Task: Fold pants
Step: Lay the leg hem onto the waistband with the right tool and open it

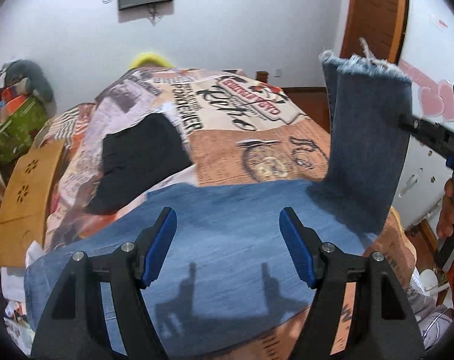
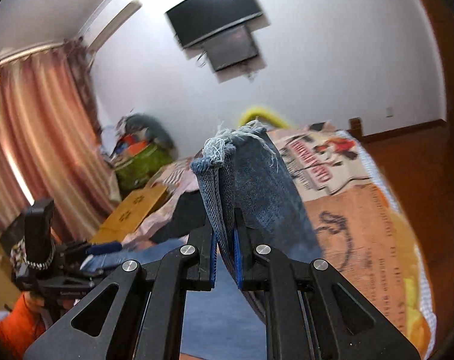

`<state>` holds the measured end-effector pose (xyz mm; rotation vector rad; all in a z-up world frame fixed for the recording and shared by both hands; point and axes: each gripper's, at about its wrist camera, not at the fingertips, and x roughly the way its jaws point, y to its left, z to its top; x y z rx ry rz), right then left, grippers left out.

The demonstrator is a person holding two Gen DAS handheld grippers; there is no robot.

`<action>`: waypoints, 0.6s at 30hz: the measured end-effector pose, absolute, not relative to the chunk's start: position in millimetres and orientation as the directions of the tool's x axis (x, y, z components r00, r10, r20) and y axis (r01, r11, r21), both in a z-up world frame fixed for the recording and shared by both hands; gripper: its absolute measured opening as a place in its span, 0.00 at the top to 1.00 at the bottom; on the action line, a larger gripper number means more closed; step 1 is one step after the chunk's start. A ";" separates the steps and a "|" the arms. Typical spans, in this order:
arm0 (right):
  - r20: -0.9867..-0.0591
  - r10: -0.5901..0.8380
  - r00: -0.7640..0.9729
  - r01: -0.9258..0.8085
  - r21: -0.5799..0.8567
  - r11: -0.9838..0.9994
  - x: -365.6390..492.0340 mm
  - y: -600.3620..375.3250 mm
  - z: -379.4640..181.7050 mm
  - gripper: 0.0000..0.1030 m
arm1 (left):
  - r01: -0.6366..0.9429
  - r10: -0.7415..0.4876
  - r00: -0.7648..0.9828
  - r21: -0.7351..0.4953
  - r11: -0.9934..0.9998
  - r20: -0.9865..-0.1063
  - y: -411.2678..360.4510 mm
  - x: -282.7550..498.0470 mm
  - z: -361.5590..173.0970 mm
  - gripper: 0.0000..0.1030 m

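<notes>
Blue denim pants point(image 1: 215, 234) lie flat across the near end of the bed. Their leg end with a frayed hem point(image 1: 368, 138) is lifted upright at the right. My left gripper point(image 1: 228, 240) is open and empty just above the flat denim. My right gripper point(image 2: 225, 237) is shut on the edge of the lifted leg end point(image 2: 257, 180), with the frayed hem standing above the fingers. The right gripper also shows in the left wrist view point(image 1: 407, 124), pinching the right edge of the leg. The left gripper shows in the right wrist view point(image 2: 104, 247), low at the left.
The bed has a printed quilt point(image 1: 257, 150). A black garment point(image 1: 140, 162) lies on it beyond the pants. A wooden board point(image 1: 25, 186) stands at the bed's left. A pile of bags point(image 1: 16, 120) sits at the far left. Screens hang on the wall point(image 2: 218, 24); a wooden door point(image 1: 374, 15) is right.
</notes>
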<state>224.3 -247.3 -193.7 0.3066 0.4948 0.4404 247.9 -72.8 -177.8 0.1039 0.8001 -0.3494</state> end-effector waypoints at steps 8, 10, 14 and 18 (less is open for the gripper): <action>-0.531 0.586 0.612 -0.454 0.371 0.810 237.8 -186.5 -242.7 0.92 | 0.248 -0.217 0.643 -0.068 0.966 -0.734 -26.3 246.5 -188.9 0.31; -0.575 0.602 0.554 -0.482 0.368 0.795 236.8 -171.2 -260.4 0.92 | 0.238 -0.213 0.638 -0.074 0.968 -0.740 -22.9 247.1 -192.2 0.31; -0.644 0.610 0.462 -0.504 0.375 0.778 237.9 -152.3 -289.8 0.88 | 0.235 -0.219 0.621 -0.088 0.968 -0.752 -21.6 248.1 -197.5 0.31; -0.670 0.618 0.412 -0.487 0.411 0.771 243.0 -152.4 -297.1 0.80 | 0.253 -0.216 0.618 -0.069 0.965 -0.756 -31.1 247.8 -197.0 0.31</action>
